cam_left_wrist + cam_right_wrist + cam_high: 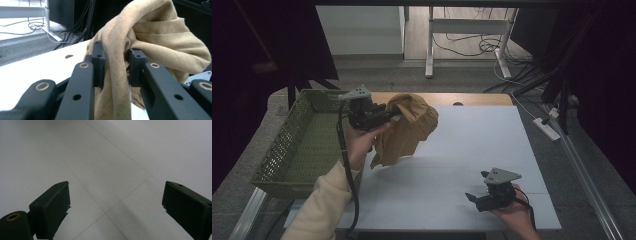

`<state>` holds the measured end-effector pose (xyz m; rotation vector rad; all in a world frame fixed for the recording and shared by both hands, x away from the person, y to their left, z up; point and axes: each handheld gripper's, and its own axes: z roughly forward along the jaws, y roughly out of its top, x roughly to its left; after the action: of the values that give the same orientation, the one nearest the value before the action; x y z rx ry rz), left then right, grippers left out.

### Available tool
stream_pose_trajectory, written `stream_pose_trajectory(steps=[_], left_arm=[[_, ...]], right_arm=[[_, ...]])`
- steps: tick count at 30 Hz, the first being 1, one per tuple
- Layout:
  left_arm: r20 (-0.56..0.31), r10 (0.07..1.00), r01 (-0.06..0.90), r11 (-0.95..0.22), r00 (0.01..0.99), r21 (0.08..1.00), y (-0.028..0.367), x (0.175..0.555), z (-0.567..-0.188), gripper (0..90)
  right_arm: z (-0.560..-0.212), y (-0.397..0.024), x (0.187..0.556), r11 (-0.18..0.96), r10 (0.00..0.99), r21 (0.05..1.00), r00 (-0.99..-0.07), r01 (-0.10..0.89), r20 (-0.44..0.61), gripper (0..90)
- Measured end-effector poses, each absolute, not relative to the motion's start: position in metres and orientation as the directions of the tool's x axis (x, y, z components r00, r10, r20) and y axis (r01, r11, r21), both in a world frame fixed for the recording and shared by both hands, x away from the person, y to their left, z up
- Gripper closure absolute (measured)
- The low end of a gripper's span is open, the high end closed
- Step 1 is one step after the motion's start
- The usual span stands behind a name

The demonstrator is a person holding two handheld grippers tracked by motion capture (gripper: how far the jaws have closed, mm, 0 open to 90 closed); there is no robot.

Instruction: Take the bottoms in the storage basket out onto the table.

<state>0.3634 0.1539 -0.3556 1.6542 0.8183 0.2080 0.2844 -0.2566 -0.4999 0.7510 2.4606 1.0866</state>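
A tan cloth (409, 127) hangs bunched above the white table (472, 150), near its far left part. My left gripper (393, 117) is shut on a fold of it, and the rest of the cloth droops below and to the right. In the left gripper view the tan cloth (150, 42) is pinched between the two black pads (98, 62) and billows over the jaws. My right gripper (477, 186) rests low at the table's front right, open, with nothing between its fingers. The right gripper view looks down on bare white table (107, 170) between wide-apart jaws.
A green woven basket (287, 150) sits off the table's left edge, beside my left hand. Beyond the table's far edge are grey floor, white desk legs (430, 45) and loose cables. A power strip (546, 127) lies on the floor at the right.
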Motion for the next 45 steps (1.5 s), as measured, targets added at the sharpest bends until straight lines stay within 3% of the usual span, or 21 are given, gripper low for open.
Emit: stream_pose_trajectory(steps=[45], left_arm=[[-0.395,0.544,0.569,-0.193,0.740,0.800,0.052,0.410,-0.441,71.4]], right_arm=[[-0.499,-0.259,0.283,0.562,0.593,0.759,-0.800,0.329,-0.092,7.7]])
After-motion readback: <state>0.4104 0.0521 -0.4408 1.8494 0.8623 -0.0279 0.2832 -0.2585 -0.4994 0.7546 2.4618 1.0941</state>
